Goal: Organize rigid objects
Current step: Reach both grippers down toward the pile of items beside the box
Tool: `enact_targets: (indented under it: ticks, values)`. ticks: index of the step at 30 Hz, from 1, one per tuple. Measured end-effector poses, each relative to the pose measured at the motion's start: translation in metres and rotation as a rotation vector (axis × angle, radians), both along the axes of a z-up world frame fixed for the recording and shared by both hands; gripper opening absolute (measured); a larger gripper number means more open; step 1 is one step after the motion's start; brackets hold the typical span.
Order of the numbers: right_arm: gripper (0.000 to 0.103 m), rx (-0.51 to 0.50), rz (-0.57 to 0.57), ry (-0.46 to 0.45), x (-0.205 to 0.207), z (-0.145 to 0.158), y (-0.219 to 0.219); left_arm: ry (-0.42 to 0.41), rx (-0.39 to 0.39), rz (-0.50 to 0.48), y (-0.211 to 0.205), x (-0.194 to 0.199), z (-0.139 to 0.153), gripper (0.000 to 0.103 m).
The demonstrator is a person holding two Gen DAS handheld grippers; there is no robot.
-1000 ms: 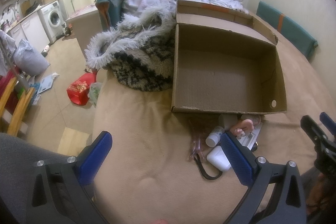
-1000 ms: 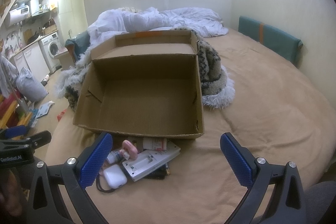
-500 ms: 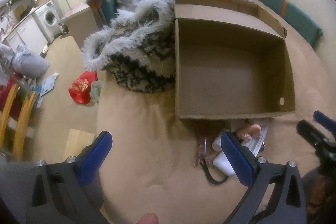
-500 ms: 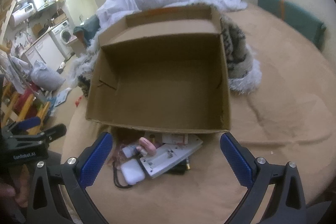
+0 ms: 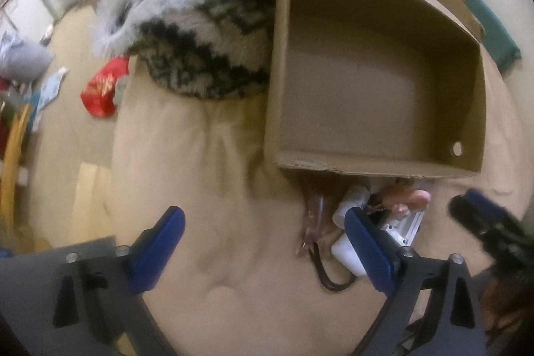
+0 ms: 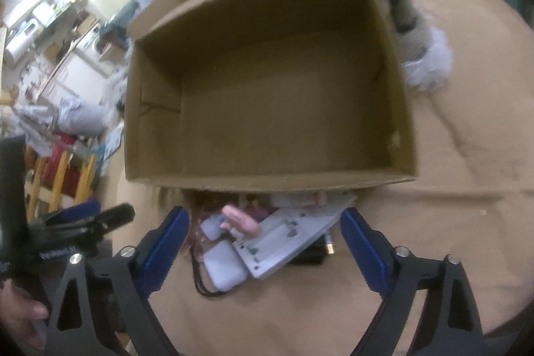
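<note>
Right gripper (image 6: 263,242): blue-padded jaws stand wide, having just closed in slightly, and grip nothing. They frame the heap of small rigid items lying on the tan bedspread (image 6: 450,222), which suggests a descent for a first pick.

Left gripper (image 5: 263,251): likewise wide, jaws just narrowed a little, nothing held. Bare bedspread lies between them, and its right pad sits in front of the heap's near edge, so it looks set as the second hand.

The heap sits just beside the near wall of the open brown cardboard box (image 6: 267,95), whose floor is bare; the box looks to be the intended destination.

Right wrist view alone lays the heap out: a flat white panel with small buttons (image 6: 287,236), a white rounded case (image 6: 225,264), a pink oblong piece (image 6: 240,219), a black looped cord (image 6: 200,282).

Left wrist view alone shows the box's left flank pressed by a grey-and-black shaggy garment (image 5: 200,32), and a red bag (image 5: 103,85) on the floor.
</note>
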State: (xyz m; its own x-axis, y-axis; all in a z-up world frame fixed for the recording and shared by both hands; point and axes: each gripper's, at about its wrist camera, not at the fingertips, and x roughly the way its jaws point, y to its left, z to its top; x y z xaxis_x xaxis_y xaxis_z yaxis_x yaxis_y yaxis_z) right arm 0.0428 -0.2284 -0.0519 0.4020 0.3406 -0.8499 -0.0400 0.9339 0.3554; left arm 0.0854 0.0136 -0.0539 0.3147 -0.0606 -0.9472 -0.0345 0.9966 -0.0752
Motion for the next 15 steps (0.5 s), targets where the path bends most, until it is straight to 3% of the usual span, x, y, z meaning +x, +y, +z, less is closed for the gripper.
enact_targets:
  ticks: [8, 11, 12, 15]
  values:
    - [0.081, -0.037, 0.077, 0.053, 0.018, -0.029, 0.037, 0.019, -0.010, 0.041, 0.009, 0.000, -0.004, 0.096]
    - [0.055, -0.044, 0.091, 0.059, 0.022, -0.034, 0.045, 0.022, -0.008, 0.050, 0.011, 0.001, -0.003, 0.096]
    - [0.039, -0.048, 0.099, 0.060, 0.021, -0.035, 0.046, 0.022, -0.006, 0.052, 0.011, 0.001, -0.003, 0.096]
    - [0.025, -0.046, 0.108, 0.054, 0.018, -0.032, 0.045, 0.023, 0.000, 0.057, 0.013, 0.002, -0.004, 0.096]
